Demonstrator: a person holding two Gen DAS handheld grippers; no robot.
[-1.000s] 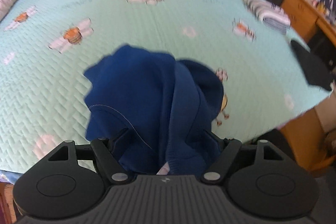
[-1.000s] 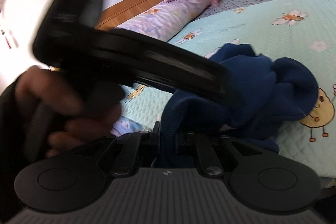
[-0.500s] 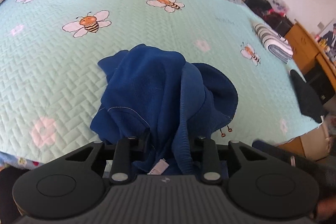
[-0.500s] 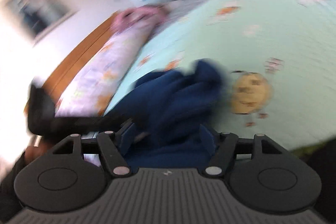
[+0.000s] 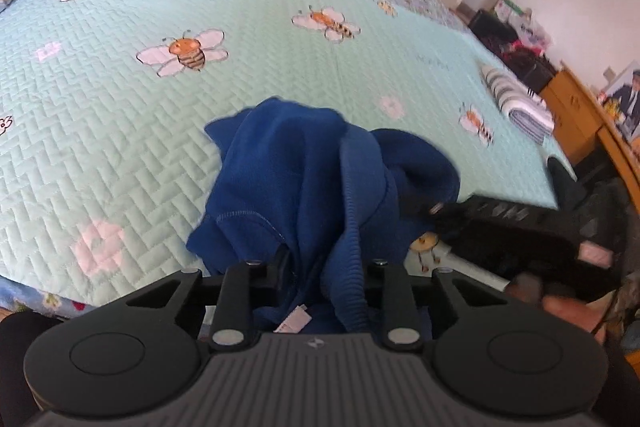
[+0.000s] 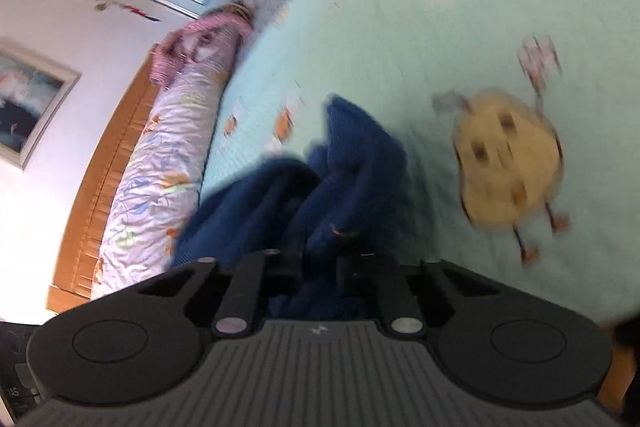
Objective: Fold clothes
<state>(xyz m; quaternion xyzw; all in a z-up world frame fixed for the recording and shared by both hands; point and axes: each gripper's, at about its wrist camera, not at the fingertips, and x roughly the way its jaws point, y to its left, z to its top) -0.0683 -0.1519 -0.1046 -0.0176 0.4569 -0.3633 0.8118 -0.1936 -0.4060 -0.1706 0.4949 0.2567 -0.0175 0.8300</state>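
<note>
A crumpled dark blue garment [image 5: 304, 179] lies in a heap near the front edge of the mint bee-print quilt [image 5: 200, 27]. My left gripper [image 5: 326, 267] is closing, with a ribbed edge and a fold of the garment pinched between its fingers; a white label [image 5: 294, 319] shows just behind them. In the left wrist view my right gripper [image 5: 428, 207] reaches into the heap from the right, a hand behind it. The right wrist view is blurred and rolled; there my right gripper [image 6: 320, 259] is closing on a bunch of the blue garment [image 6: 352, 155].
A long floral pillow [image 6: 160, 163] lies along the wooden headboard [image 6: 100, 179]. Folded striped clothes [image 5: 516, 103] sit at the bed's right side, with a dark item [image 5: 564, 183] at its edge. A wooden cabinet [image 5: 576, 107] stands beyond.
My left jaws came together on the garment. My right gripper let go, opened wide, swung round to the heap's right side while rolling, and came together on the cloth again.
</note>
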